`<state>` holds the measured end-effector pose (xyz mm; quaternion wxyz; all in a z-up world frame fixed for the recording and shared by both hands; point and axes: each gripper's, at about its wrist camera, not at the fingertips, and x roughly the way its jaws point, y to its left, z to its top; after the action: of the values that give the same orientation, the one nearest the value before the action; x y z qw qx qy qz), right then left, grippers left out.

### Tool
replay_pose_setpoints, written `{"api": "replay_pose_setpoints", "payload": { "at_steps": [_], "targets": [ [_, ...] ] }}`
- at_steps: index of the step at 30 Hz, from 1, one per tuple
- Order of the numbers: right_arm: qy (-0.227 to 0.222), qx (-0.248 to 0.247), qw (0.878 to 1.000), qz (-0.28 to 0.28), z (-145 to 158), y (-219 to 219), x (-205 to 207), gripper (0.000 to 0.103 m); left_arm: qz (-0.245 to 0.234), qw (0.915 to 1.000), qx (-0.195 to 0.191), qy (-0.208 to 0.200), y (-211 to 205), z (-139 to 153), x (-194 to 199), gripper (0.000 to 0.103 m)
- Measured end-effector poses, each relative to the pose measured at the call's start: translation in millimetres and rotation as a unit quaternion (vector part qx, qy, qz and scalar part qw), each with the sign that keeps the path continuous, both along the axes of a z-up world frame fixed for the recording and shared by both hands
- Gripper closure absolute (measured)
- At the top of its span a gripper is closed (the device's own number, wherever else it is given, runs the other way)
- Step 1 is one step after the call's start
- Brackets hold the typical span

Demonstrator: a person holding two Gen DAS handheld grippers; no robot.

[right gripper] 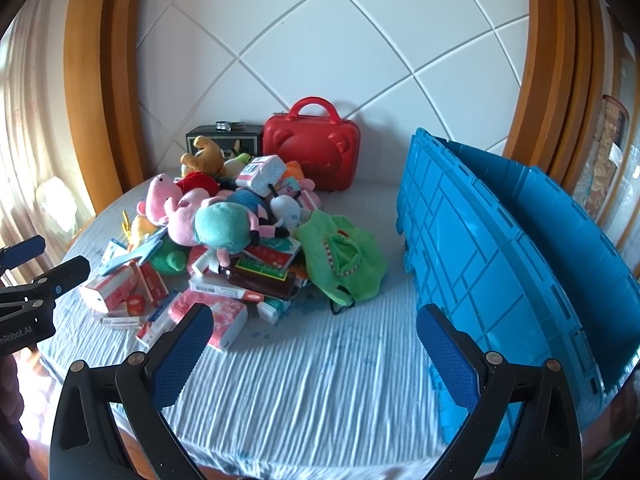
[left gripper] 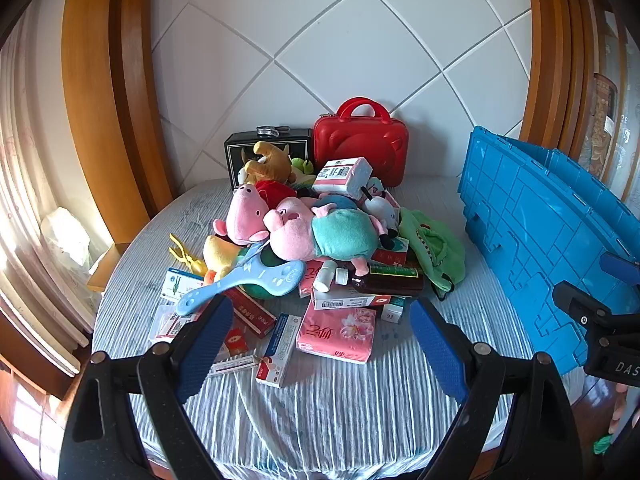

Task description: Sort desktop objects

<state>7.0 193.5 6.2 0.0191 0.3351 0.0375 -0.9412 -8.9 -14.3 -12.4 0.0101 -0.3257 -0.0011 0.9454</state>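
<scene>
Heaped plush toys, medicine boxes and tissue packs (left gripper: 316,256) crowd the cloth-covered counter (left gripper: 320,400); both tongs, left (left gripper: 320,344) and right (right gripper: 316,356), hover wide and empty; loose near-edge items look easiest first.

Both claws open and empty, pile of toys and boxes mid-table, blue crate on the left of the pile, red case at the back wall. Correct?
One error: the blue crate stands to the right of the pile, not the left, as the right wrist view shows. The rest holds: the left claw and right claw are open and empty, and the red case sits at the back wall.
</scene>
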Motion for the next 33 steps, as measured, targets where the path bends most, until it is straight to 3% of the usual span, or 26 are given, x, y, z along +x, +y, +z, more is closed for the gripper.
{"api": "replay_pose_setpoints", "payload": {
  "at_steps": [8, 14, 24, 33],
  "targets": [
    [-0.01, -0.006, 1.0, 0.003, -7, 0, -6, 0.0, 0.016, 0.9998, 0.004, -0.014, -13, -12, -6, 0.012],
    [-0.043, -0.015, 0.999, 0.024, -27, -1, -31, 0.0, 0.051, 0.9964, 0.018, -0.065, -35, -43, -22, 0.012],
    [-0.102, -0.042, 0.991, 0.075, -75, -1, -111, 0.0, 0.157, 0.98, 0.006, -0.122, -100, -90, -40, 0.012],
    [-0.176, -0.042, 0.978, 0.106, -136, 7, -167, 0.0, 0.195, 0.9609, 0.025, -0.195, -115, -152, -67, 0.012]
  ]
}}
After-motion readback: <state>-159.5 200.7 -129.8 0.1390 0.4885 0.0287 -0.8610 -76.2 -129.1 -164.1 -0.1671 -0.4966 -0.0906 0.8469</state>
